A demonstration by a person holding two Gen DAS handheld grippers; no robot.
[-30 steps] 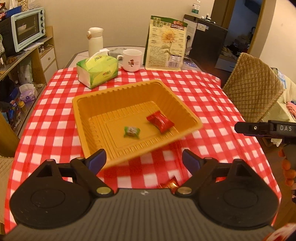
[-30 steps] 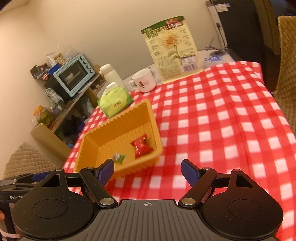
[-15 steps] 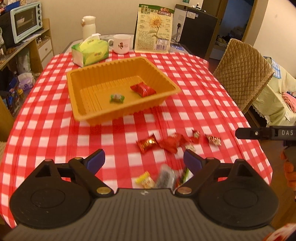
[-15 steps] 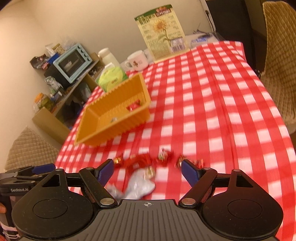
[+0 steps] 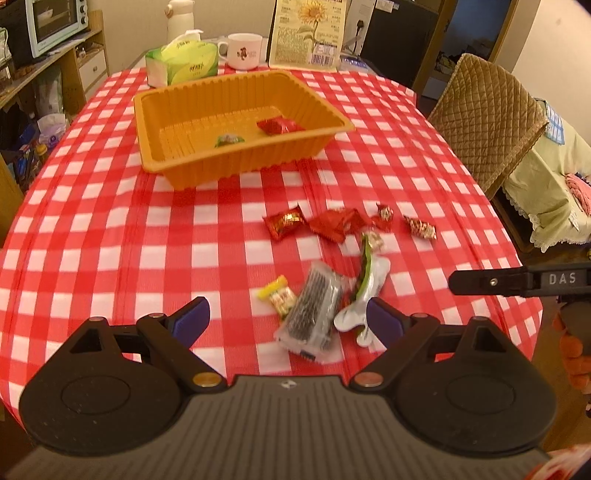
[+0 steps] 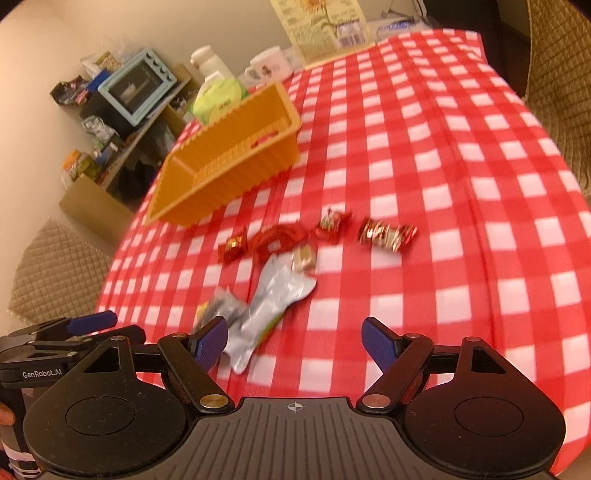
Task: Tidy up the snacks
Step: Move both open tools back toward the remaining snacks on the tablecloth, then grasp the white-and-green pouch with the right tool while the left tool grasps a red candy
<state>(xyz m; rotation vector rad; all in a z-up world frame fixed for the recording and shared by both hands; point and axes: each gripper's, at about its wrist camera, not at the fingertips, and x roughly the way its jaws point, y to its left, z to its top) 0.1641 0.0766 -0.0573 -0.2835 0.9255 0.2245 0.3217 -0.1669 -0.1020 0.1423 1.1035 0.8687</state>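
An orange tray (image 5: pixel 177 166) (image 6: pixel 236 177) sits on the checked table, holding a red candy (image 5: pixel 279 125) and a green one (image 5: pixel 229 139). Several wrapped snacks lie loose in front of it: red candies (image 5: pixel 286 221) (image 6: pixel 386 234), a crumpled red wrapper (image 5: pixel 338 223), a yellow sweet (image 5: pixel 279 295), a dark biscuit pack (image 5: pixel 314 312) and a silver-green pouch (image 5: pixel 365 291) (image 6: pixel 271 306). My left gripper (image 5: pixel 288 319) hangs open just above the biscuit pack and pouch. My right gripper (image 6: pixel 295 341) is open too, with the pouch by its left finger.
Behind the tray stand a green tissue box (image 5: pixel 181 61), a white mug (image 5: pixel 245 51), a sunflower-seed bag (image 5: pixel 308 33) and a white flask (image 5: pixel 179 14). A quilted chair (image 5: pixel 487 122) is at the table's right edge; shelves with a toaster oven (image 5: pixel 48 22) line the left wall.
Both grippers have drawn back from the tray and tilted down. The loose snacks near the table's front edge have come into view under them. Both stayed open.
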